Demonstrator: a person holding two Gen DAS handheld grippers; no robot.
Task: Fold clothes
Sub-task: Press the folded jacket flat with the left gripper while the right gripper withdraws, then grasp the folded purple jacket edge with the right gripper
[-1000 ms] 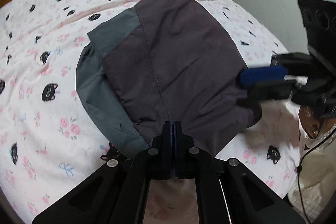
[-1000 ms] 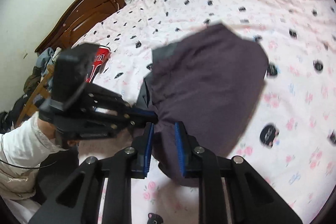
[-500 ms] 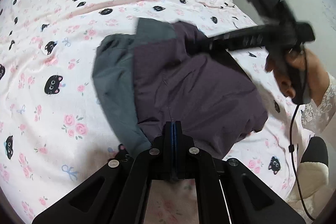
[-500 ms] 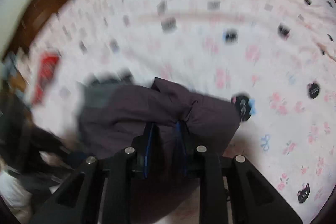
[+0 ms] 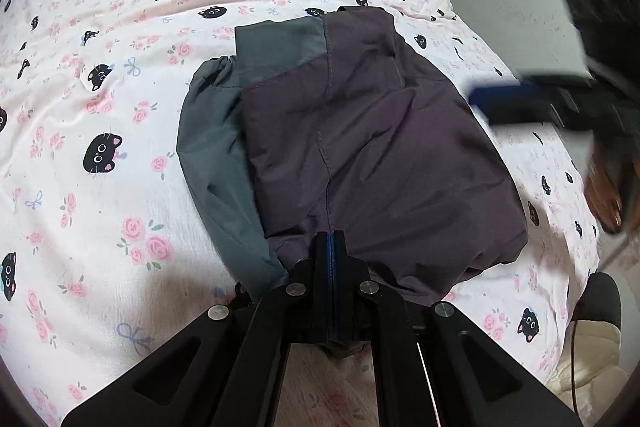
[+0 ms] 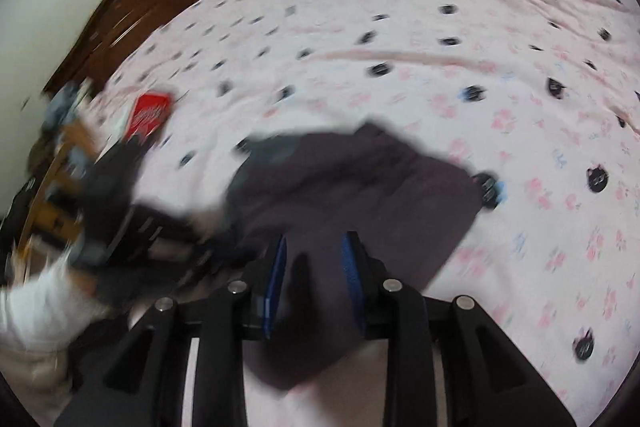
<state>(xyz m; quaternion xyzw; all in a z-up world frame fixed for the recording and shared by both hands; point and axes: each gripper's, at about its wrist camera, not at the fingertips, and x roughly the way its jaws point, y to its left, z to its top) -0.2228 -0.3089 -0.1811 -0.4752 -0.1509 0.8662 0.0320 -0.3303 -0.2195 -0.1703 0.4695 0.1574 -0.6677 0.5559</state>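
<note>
Your left tongs (image 5: 331, 247) pinch the folded purple-and-grey garment's (image 5: 372, 147) near hem; your right tongs (image 6: 314, 259) stand wide above it.

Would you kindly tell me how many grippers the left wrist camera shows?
2: the left gripper at bottom centre, jaws shut on the purple garment; the right gripper, blurred, at the right edge.

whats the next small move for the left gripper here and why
Probably open the left gripper and back off. Its jaws are pinched shut on the near edge of the purple garment, which already lies folded flat on the bedsheet, and the right gripper is open.
</note>
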